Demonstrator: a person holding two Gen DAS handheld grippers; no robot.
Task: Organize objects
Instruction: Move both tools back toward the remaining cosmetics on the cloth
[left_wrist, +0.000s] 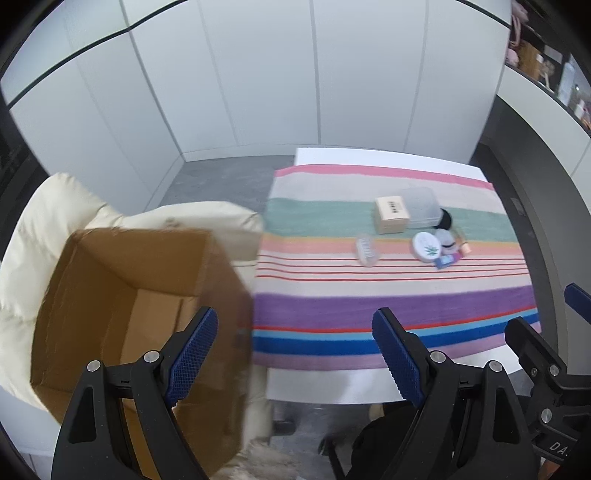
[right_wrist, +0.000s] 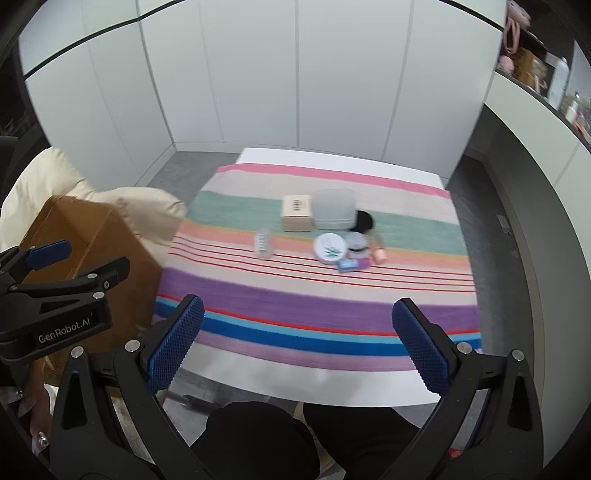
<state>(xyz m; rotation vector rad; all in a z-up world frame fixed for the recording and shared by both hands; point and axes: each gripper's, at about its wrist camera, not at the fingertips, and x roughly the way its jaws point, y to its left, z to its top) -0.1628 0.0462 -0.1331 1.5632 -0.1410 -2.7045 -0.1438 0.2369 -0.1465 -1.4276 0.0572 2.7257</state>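
Both sets of jaws are standing wide apart with nothing between them. The left gripper is hanging over the gap between the cardboard box and the near edge of the tabletop, and the right gripper is hovering above the near part of the striped cloth.

The things to be sorted are sitting well ahead in a loose cluster on the cloth: a small tan box touching a clear plastic container, a round white tin, a small clear case off to the left, and a few smaller bits I cannot make out.

This looks like the opening step, nothing picked yet. Next, one gripper needs to reach forward to the cluster and close on a single item, probably bound for the open box resting on the cream cushion.
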